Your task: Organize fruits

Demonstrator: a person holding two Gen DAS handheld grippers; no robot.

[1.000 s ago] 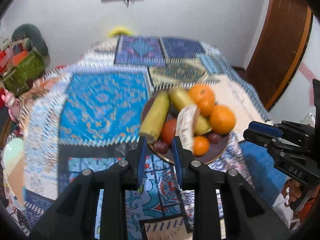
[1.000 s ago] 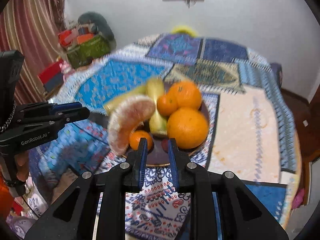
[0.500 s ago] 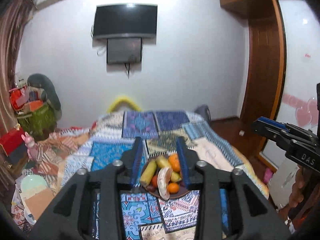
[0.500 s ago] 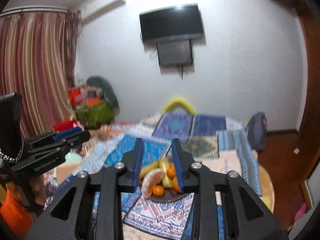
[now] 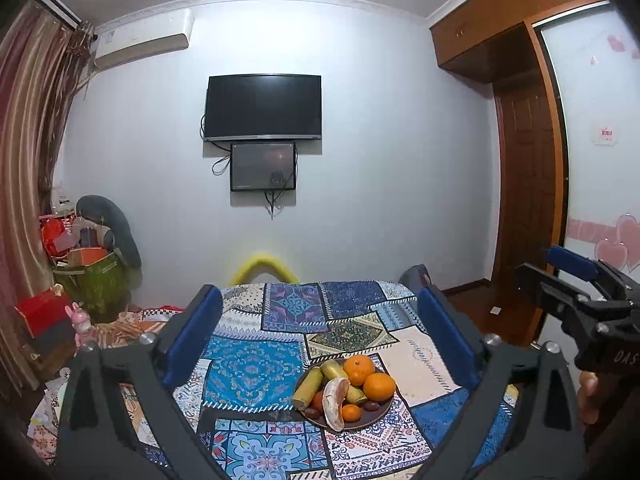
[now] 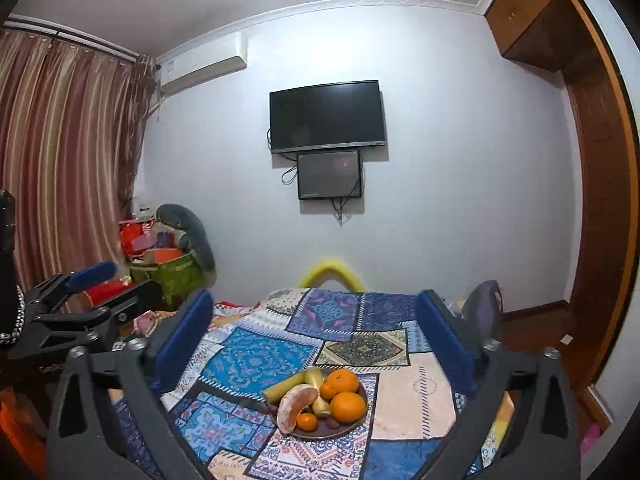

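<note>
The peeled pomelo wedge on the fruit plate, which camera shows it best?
The right wrist view: the pomelo wedge shows its broad curved side at the plate's front left. In the left wrist view the wedge appears narrower, more end-on.

The left gripper (image 5: 320, 344) has just been opening; its jaws stand wide with nothing between them. Beyond, a brown plate (image 5: 376, 414) of oranges (image 5: 378, 386) sits on the patchwork cloth (image 5: 248, 368). The right gripper (image 5: 576, 280) shows at far right.

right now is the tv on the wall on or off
Off, it seems: the tv screen is plain black in both views. The smaller screen below it is dim grey.
</note>
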